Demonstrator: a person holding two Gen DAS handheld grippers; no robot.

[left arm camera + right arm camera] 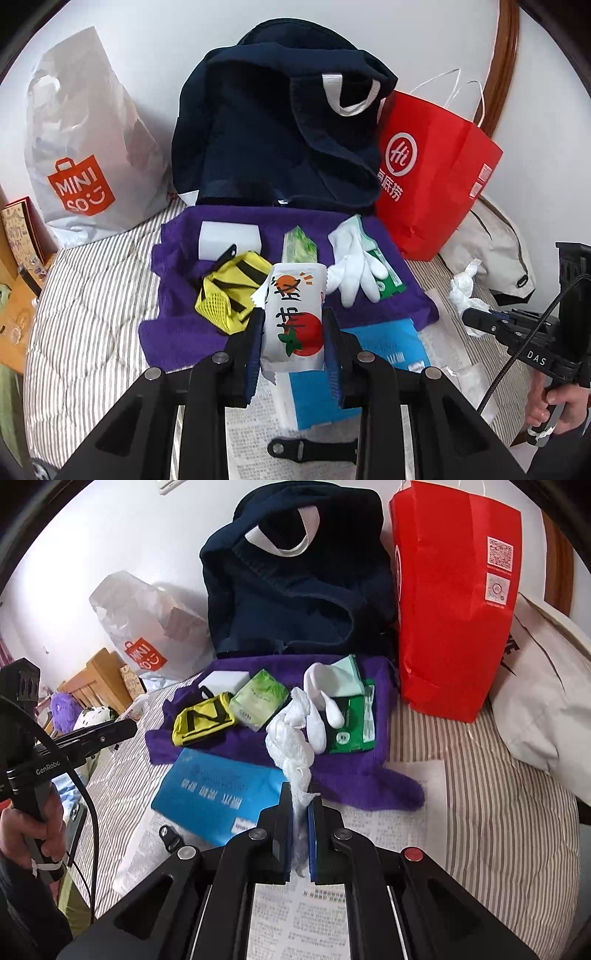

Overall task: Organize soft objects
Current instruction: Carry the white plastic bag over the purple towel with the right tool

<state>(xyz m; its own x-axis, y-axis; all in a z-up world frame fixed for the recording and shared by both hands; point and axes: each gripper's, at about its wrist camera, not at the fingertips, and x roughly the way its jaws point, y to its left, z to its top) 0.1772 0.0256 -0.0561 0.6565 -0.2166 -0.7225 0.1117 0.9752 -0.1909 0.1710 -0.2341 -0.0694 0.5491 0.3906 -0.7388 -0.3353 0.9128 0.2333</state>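
A navy bag is propped behind a purple towel strewn with small items. A tissue pack is clamped in the left gripper above the towel. A crumpled tissue is pinched in the right gripper.

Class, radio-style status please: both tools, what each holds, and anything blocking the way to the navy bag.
Left tool shut on tissue pack. Right tool shut on crumpled white tissue. Navy bag ahead, open. Nothing blocking.

Tissue pack between left tool fingers, above purple towel
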